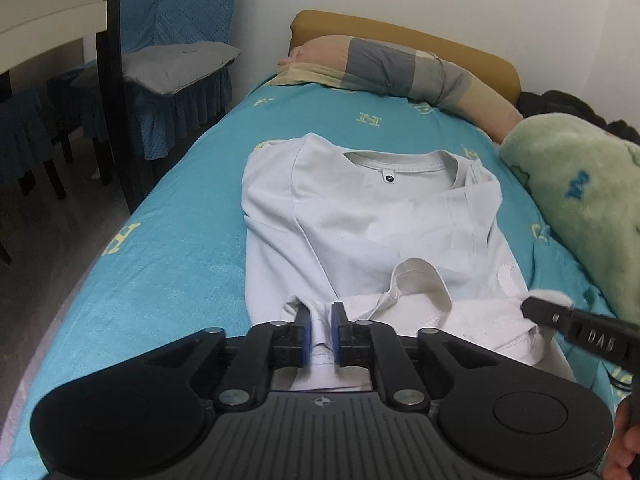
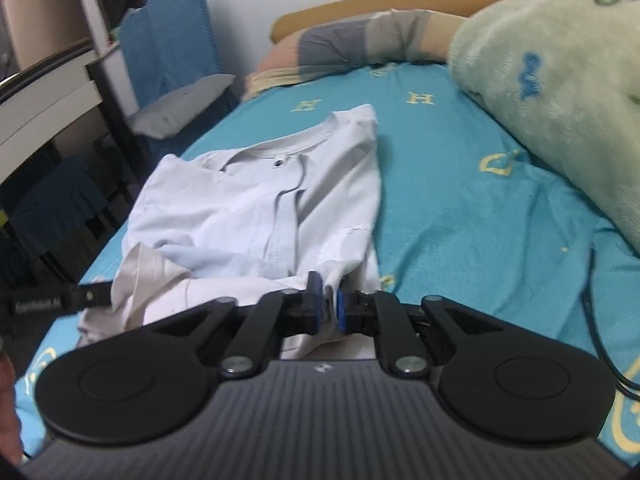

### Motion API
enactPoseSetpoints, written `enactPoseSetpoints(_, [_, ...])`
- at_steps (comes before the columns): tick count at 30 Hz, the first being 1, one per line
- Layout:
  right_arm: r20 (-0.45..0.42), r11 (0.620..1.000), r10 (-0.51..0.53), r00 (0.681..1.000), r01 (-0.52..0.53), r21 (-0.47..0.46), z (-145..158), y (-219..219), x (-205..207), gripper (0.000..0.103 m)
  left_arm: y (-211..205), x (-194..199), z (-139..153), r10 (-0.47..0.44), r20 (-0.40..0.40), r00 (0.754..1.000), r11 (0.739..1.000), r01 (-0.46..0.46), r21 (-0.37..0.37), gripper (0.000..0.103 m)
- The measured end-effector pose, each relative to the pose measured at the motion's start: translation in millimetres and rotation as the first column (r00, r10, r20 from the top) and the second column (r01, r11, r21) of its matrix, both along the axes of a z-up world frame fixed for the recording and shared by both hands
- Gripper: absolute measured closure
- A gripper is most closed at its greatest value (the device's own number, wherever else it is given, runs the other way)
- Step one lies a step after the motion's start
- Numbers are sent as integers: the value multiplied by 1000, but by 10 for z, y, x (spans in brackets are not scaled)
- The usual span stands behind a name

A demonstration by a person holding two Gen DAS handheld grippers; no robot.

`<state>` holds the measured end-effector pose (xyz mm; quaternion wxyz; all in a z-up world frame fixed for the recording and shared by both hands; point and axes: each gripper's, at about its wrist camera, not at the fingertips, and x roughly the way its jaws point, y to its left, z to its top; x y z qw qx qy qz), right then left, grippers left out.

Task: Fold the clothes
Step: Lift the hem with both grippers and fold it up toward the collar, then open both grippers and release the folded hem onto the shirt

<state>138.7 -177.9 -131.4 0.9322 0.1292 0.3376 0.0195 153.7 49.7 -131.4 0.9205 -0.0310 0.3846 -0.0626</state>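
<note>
A pale grey T-shirt [image 1: 360, 216] lies on the turquoise bed sheet [image 1: 168, 256], collar toward the pillow, sides folded inward. Its bottom hem is lifted and bunched. My left gripper [image 1: 320, 316] is shut on the hem's left part. My right gripper [image 2: 328, 296] is shut on the hem's right part and also shows in the left wrist view [image 1: 532, 308] at the right. The shirt shows in the right wrist view [image 2: 256, 200] too, with my left gripper [image 2: 100, 296] at its near left corner.
A striped pillow [image 1: 400, 68] lies at the bed's head by a mustard headboard [image 1: 440, 44]. A green fleece blanket [image 1: 580, 200] is piled along the right. Blue-covered chairs [image 1: 176, 60] and a white table [image 1: 44, 20] stand left of the bed. A black cable [image 2: 600, 312] lies on the sheet.
</note>
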Motion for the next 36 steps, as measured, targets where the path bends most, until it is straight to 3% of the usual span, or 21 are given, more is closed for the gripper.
enactPoseSetpoints(1, [-6, 1000, 2, 1000, -2, 20, 52, -20, -16, 52, -20, -46, 58, -4, 4, 1000, 1000, 4, 7, 82])
enactPoseSetpoints(3, [0, 998, 15, 1000, -15, 62, 176, -58, -80, 33, -42, -154, 168, -11, 14, 1000, 1000, 11, 12, 61])
enactPoseSetpoints(4, [19, 998, 13, 1000, -14, 62, 269, -63, -148, 28, -48, -231, 247, -12, 24, 1000, 1000, 11, 13, 48])
enactPoseSetpoints(10, [107, 999, 26, 994, -31, 37, 838, -51, -602, 27, -54, -774, 766, -33, 108, 994, 999, 33, 9, 22])
enactPoseSetpoints(14, [169, 999, 11, 986, -19, 49, 1142, -61, -1005, 27, -24, -1218, 1008, -44, 146, 988, 999, 44, 3, 18])
enactPoseSetpoints(18, [245, 999, -32, 969, 21, 48, 1286, -39, -1458, 27, 17, -1689, 1037, -11, 152, 988, 1000, 12, -6, 15])
enactPoseSetpoints(21, [276, 997, -62, 959, 47, 61, 1227, -22, -1725, 27, 8, -1953, 981, -29, 133, 991, 999, 32, -26, 14])
enactPoseSetpoints(25, [273, 998, -53, 961, 45, 35, 1011, -8, -1935, 27, -64, -2118, 897, -56, 123, 991, 998, 56, -1, 14])
enactPoseSetpoints(30, [157, 993, -86, 984, 73, 88, 718, -87, -1943, 27, 44, -1957, 727, 7, -28, 1000, 989, -11, -147, 14])
enactPoseSetpoints(34, [88, 971, -111, 990, 90, 223, 593, -203, -1921, 27, 200, -1842, 461, 38, -201, 979, 952, -96, -291, 14])
enactPoseSetpoints(36, [28, 956, -112, 993, 100, 275, 500, -225, -1898, 27, 237, -1791, 334, 47, -260, 964, 937, -133, -325, 14])
